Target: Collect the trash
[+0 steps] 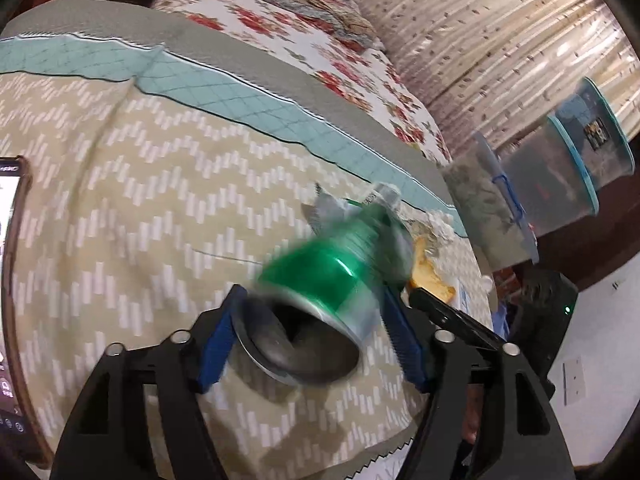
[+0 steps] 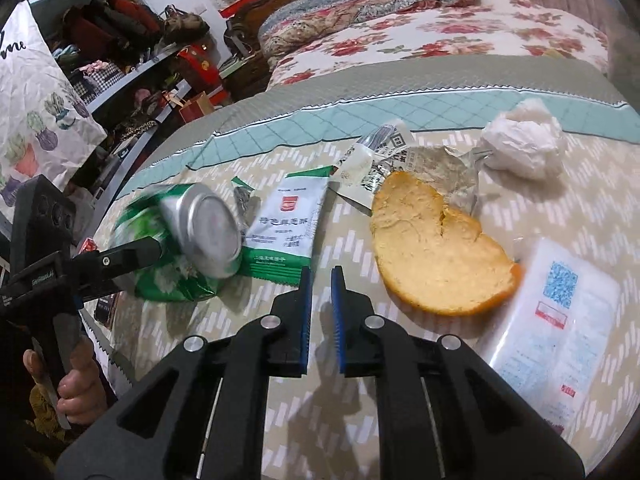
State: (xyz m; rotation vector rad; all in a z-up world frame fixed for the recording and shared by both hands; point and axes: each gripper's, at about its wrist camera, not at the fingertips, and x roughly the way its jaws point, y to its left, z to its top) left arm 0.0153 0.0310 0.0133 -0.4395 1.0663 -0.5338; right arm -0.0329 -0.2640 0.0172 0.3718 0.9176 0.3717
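Note:
A green drink can (image 1: pixel 320 276) lies tilted and blurred between the blue pads of my left gripper (image 1: pixel 312 300), whose jaws stand wide and do not clamp it. In the right wrist view the can (image 2: pixel 200 232) rests beside a left gripper finger (image 2: pixel 132 256). My right gripper (image 2: pixel 322 274) hovers over the cloth, shut with nothing in it, between a green-white wrapper (image 2: pixel 288 228) and an orange peel (image 2: pixel 436 256). Behind them lie a torn printed wrapper (image 2: pixel 400 160) and a crumpled tissue (image 2: pixel 524 144). A plastic packet with a blue code (image 2: pixel 556 320) lies at the right.
The trash lies on a table with a beige chevron cloth (image 2: pixel 580 208). A phone (image 1: pixel 10 280) sits at its left edge. Stacked plastic containers (image 1: pixel 560 184) stand beyond the right edge. A floral bed (image 1: pixel 320 48) is behind and cluttered shelves (image 2: pixel 132 40) are at the left. A person's hand (image 2: pixel 76 392) holds the left gripper.

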